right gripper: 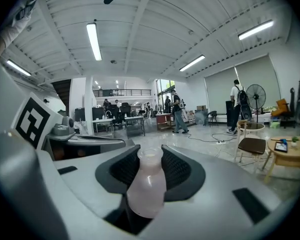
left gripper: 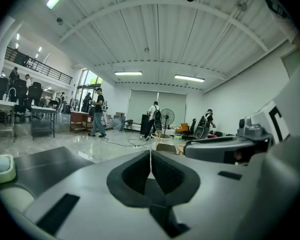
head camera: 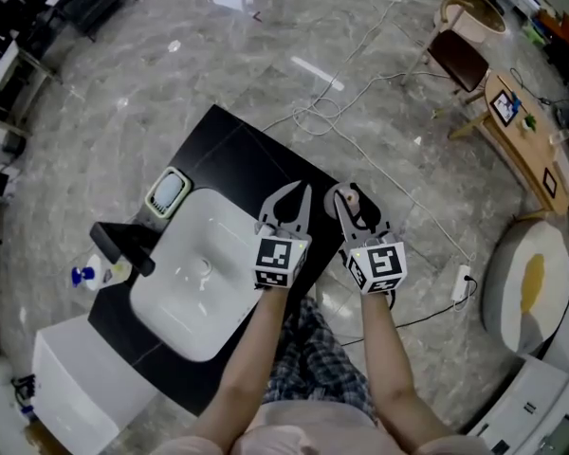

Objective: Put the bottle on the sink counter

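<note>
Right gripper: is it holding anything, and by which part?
The right gripper holds the bottle by its body, neck pointing out between the jaws. The left gripper is shut, empty.

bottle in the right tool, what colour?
Pale milky pink bottle; shows best in the right gripper view.

We see a glossy grey marble floor (head camera: 218, 74), white cables (head camera: 315, 114) trailing over it, a wooden table (head camera: 529, 154) and brown chair (head camera: 458, 60) aside, a ribbed white ceiling (left gripper: 155, 29), tube lights (right gripper: 93, 40), a standing fan (right gripper: 255, 95).
</note>
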The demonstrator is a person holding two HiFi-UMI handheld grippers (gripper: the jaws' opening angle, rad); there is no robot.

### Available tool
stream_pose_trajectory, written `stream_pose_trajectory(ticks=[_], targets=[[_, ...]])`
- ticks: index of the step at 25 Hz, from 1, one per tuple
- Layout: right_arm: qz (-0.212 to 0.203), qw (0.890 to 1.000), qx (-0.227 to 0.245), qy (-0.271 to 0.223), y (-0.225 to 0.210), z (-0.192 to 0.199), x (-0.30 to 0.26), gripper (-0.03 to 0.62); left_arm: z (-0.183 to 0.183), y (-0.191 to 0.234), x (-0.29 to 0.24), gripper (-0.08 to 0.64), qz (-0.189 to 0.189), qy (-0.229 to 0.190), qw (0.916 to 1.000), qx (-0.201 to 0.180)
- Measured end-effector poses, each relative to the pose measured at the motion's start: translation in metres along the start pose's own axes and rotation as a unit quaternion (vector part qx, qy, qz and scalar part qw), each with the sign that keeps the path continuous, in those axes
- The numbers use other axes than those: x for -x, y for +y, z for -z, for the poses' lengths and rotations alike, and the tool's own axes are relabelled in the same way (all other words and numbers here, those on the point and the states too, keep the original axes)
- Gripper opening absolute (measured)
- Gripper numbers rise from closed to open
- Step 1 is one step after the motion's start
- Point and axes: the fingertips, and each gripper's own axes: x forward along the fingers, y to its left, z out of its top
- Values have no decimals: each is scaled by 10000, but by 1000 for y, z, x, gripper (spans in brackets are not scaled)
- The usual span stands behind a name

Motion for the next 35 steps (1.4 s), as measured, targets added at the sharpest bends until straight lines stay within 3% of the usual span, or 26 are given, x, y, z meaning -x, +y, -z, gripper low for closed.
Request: stream_pose_trajectory(ticks=[11, 26, 27, 31, 35], targets=[[36, 9998, 17, 185, 3, 30, 2, 147, 29, -6, 7, 31, -26, 172, 9998, 99], [129, 9995, 245, 180, 8, 33, 1, 156, 35, 4, 14, 31, -95, 143, 9997, 174], [106, 9996, 221, 162, 9, 33, 1, 167, 35, 5, 15, 31, -103, 144, 9997, 178], [27, 9999, 99, 86, 10, 26, 2, 314, 30, 7, 17, 31, -121, 79, 9998, 171], [95, 9999, 69, 90, 7, 23, 9, 339, 26, 6, 19, 31, -150, 72, 9997, 204]])
